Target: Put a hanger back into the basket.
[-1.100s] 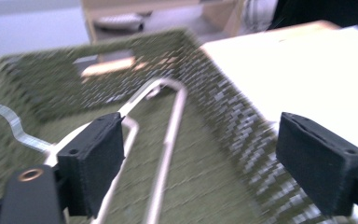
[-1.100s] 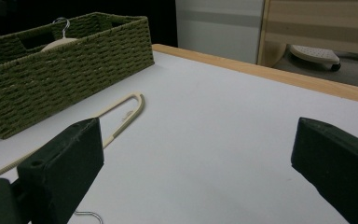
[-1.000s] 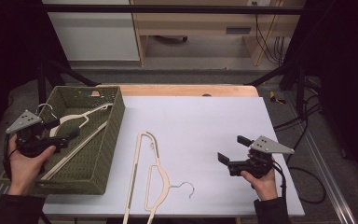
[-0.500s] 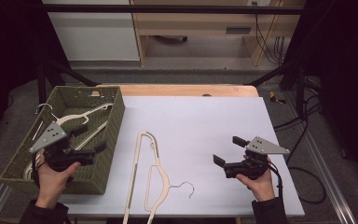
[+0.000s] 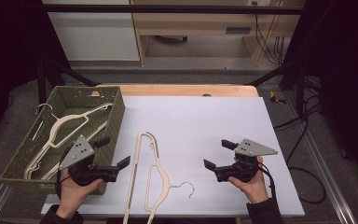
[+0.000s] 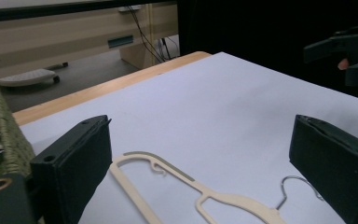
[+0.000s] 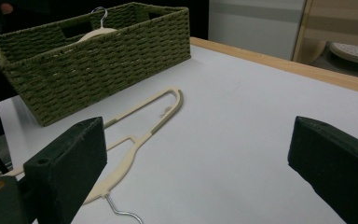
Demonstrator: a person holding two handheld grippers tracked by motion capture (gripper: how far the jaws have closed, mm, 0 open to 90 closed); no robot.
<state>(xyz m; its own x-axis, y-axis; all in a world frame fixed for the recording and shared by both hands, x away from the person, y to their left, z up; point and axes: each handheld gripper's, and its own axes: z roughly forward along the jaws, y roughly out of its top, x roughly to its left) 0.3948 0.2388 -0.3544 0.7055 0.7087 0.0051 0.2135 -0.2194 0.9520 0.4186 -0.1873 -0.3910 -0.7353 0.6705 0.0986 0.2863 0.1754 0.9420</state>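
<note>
— Where did the hanger lie?

— Flat on the desk near its front edge, just beside the basket, long axis running front to back, hook toward my right side.

— And your tongs?

— My left gripper stood nearer, jaws wide and having just been opening, nothing between them. My right gripper gaped empty too, farther off.

Your open run is the white table from centre to far edge. The cream hanger lies flat between your grippers. The green basket walls off the left side.
</note>
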